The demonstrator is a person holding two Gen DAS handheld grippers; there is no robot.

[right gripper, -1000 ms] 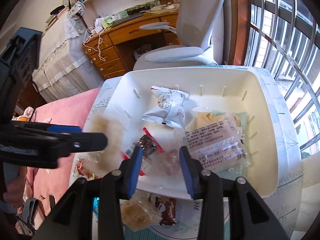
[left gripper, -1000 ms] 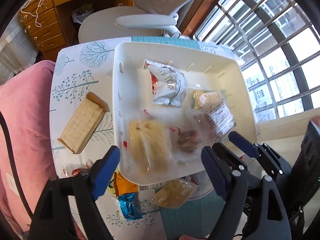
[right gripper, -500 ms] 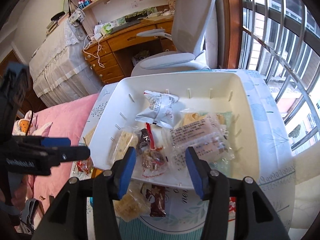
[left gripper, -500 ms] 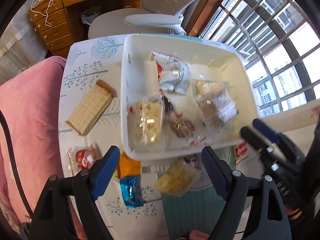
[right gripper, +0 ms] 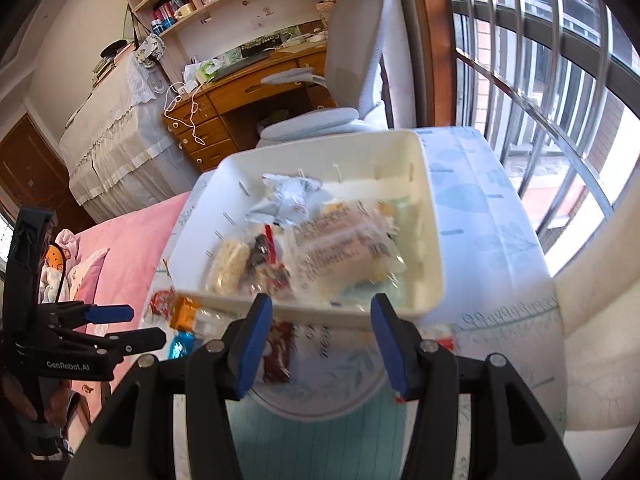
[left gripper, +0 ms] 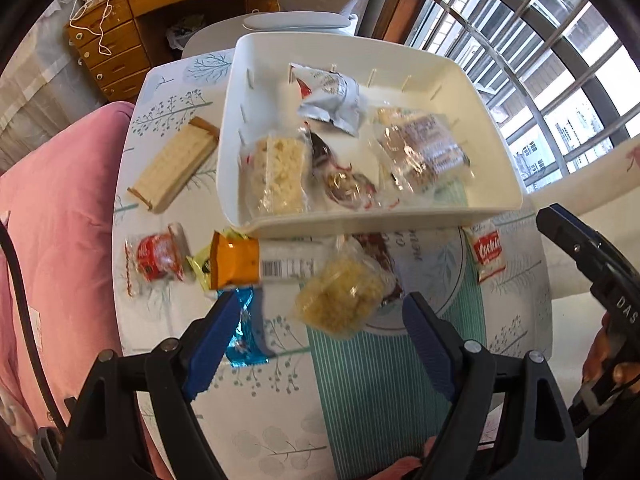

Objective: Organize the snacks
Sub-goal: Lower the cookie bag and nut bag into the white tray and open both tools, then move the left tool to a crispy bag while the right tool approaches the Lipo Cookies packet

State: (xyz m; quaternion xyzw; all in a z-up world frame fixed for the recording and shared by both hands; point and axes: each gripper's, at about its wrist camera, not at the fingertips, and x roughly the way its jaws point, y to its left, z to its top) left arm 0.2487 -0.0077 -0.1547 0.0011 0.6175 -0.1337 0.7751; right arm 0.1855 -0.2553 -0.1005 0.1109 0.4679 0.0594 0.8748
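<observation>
Sunlit worktop (left gripper: 516, 344) carried loose snacks; your left claw (left gripper: 316, 334) hung spread and empty with the light, crinkly yellow snack bag (left gripper: 340, 294) between its tips; pinch its sealed edge.

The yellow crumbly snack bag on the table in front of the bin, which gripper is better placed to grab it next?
Probably the left gripper: it is open, empty, and the yellow bag lies right between its fingers. The right gripper, also open and empty, faces the bin, and the bag isn't clear in its view.
</observation>
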